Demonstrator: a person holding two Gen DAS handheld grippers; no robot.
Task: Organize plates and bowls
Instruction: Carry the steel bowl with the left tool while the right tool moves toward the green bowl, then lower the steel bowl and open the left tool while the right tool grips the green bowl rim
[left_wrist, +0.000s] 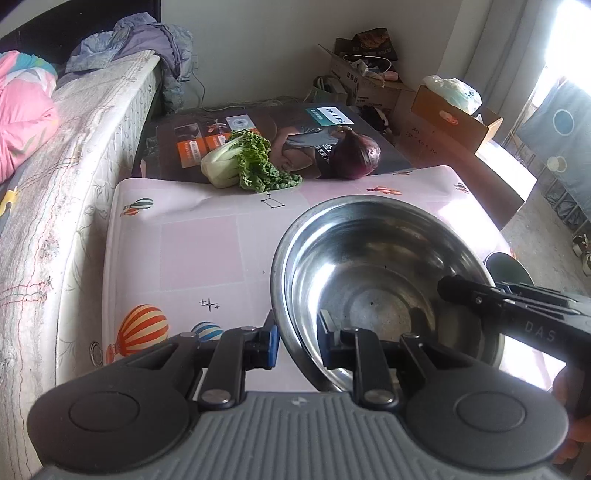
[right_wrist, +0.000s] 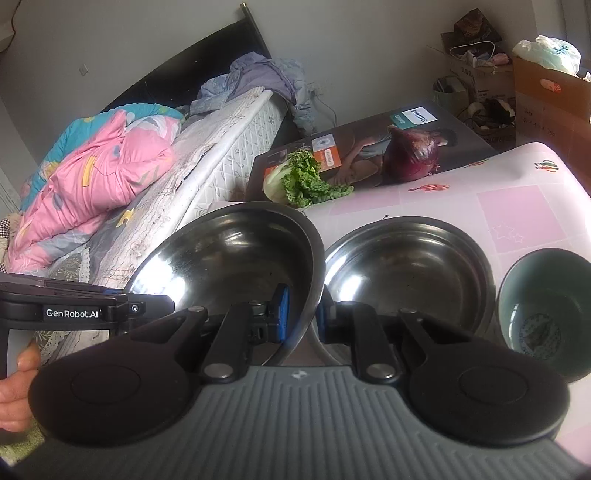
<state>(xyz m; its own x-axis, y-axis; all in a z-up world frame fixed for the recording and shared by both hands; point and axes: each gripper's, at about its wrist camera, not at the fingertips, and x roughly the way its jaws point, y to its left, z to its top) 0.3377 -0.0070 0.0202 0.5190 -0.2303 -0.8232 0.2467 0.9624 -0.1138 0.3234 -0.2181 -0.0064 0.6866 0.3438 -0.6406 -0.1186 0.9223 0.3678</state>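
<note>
A pink table (right_wrist: 517, 206) stands beside a bed (right_wrist: 221, 155). Both the left gripper (left_wrist: 297, 341) and right gripper (right_wrist: 301, 315) pinch opposite rims of one steel bowl (right_wrist: 236, 251), tilted just beside a second steel bowl (right_wrist: 410, 266) and a green bowl (right_wrist: 546, 295).

Right gripper (right_wrist: 300, 317) clamps the rim of a steel bowl (right_wrist: 236, 254), held tilted at 10 o'clock. Left gripper (right_wrist: 147, 308) grips the same bowl's rim at 9 o'clock. Second steel bowl (right_wrist: 410, 266) sits on the pink table (right_wrist: 517, 206); green bowl (right_wrist: 546, 306) at 3 o'clock, just beside it.
</note>
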